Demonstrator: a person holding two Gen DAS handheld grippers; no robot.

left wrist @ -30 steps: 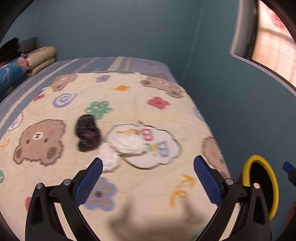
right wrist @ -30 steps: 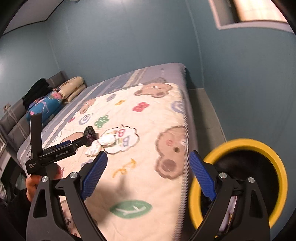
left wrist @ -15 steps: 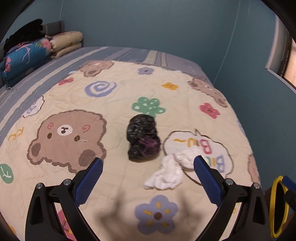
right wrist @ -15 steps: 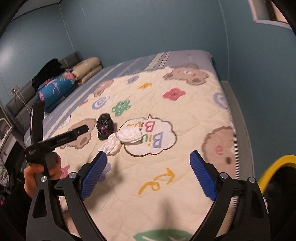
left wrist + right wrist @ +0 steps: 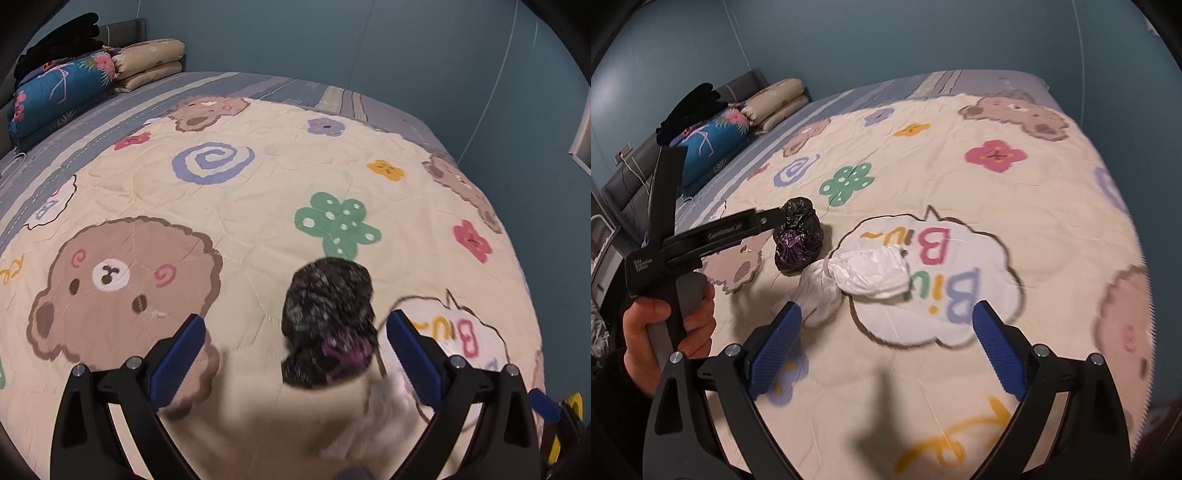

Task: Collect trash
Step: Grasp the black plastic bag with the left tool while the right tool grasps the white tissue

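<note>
Sitting just ahead between the spread-apart left gripper (image 5: pixel 295 350), the black bag (image 5: pixel 328 321) is nearer it than the right gripper (image 5: pixel 886 339), also apart.

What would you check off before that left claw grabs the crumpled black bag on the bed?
1. Left gripper open wide enough: ok, jaws spread.
2. Black bag between the fingers: ok, roughly centred.
3. Fingers low enough to pinch it: cannot tell, view blurred.
4. White crumpled wad clear of the grab: not ok, it touches the bag.
5. Right gripper out of the way: ok, open and empty, nearer the white wad.
6. Bin within reach: cannot tell.
</note>
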